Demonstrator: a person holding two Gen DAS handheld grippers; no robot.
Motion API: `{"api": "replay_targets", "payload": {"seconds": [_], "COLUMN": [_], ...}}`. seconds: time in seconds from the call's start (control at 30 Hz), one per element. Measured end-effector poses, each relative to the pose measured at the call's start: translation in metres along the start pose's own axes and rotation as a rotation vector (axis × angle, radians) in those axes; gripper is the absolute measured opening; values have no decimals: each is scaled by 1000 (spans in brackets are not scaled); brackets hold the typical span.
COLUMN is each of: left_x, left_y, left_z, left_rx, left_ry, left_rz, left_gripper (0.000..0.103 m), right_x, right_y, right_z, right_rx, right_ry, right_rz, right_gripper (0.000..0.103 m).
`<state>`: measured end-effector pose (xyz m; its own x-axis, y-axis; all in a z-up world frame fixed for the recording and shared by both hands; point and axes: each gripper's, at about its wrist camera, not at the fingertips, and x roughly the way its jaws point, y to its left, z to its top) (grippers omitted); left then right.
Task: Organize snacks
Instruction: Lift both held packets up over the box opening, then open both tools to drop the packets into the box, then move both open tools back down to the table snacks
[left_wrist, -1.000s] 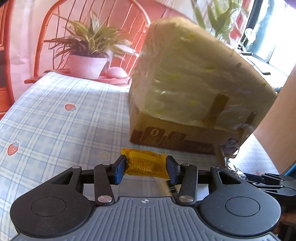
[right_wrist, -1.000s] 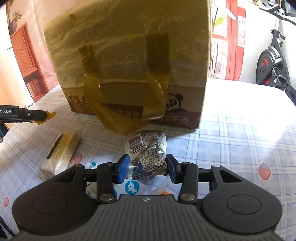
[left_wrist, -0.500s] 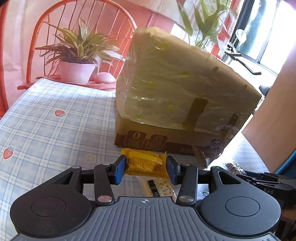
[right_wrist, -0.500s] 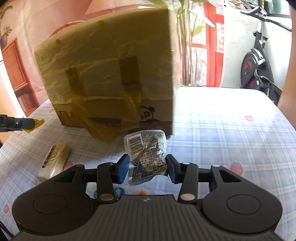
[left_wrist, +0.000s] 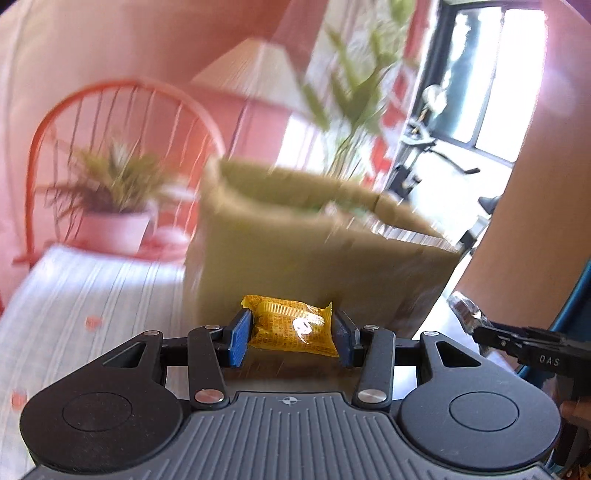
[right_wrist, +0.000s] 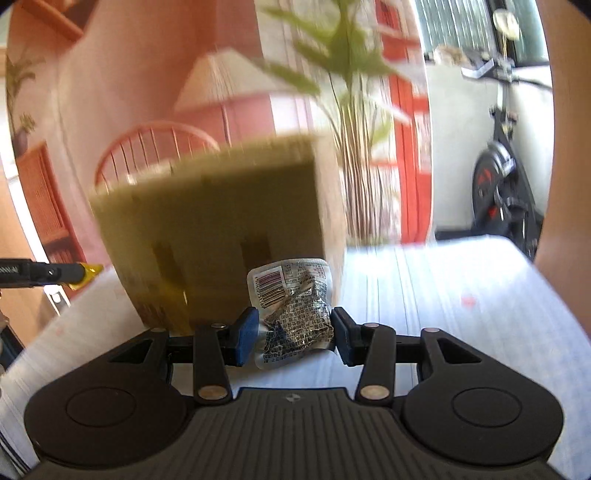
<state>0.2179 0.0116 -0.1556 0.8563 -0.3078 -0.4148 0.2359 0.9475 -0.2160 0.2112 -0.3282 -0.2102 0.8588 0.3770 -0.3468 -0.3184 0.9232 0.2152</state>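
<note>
My left gripper (left_wrist: 291, 334) is shut on a yellow snack packet (left_wrist: 293, 325) and holds it in the air in front of the cardboard box (left_wrist: 310, 251). My right gripper (right_wrist: 291, 336) is shut on a crumpled silver snack packet (right_wrist: 293, 310) with a barcode, also in the air before the box (right_wrist: 214, 229). The box is wrapped in yellowish plastic and its open top rim shows in both views. The right gripper's tip with the silver packet shows at the right of the left wrist view (left_wrist: 469, 317). The left gripper's tip with the yellow packet shows at the left of the right wrist view (right_wrist: 79, 273).
The box stands on a table with a blue checked strawberry cloth (left_wrist: 92, 302). A red chair (left_wrist: 118, 122) and a potted plant (left_wrist: 110, 214) stand behind the table's far left. A tall green plant (right_wrist: 351, 110) and an exercise bike (right_wrist: 506, 177) stand beyond the table.
Both grippers have risen with their packets, so the box looks lower and its open top comes into view. The snacks lying on the table have dropped out of view.
</note>
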Motion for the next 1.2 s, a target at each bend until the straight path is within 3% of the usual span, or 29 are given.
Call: {"api": "replay_targets", "payload": {"seconds": [0.27,0.53,0.77,0.9,1.0,1.2], "left_x": [1,56,99,106,105,81], "left_y": [-29,-31,-21,-16,-13,-3], "left_z": [56,102,114,113,112,108], "left_rx": [58,91,109,106,114,61], "left_ry": [-103,-69,-12,4,11,22], "left_rz": [-57,-20,49,49,61,49], "left_gripper": [50,50,52,70,76,77], "right_x": [-8,45,104,121,122,98], "right_y": [14,23,11,8,7,9], "right_z": [63,108,127,131,130,123], "right_rx": [-25,-59,33,51,42,39], "right_ry": [-153,-120,-55,-24,-22,-49], "right_rz": [51,32,29,6,-10,12], "right_gripper": [46,46,46,56,60,60]}}
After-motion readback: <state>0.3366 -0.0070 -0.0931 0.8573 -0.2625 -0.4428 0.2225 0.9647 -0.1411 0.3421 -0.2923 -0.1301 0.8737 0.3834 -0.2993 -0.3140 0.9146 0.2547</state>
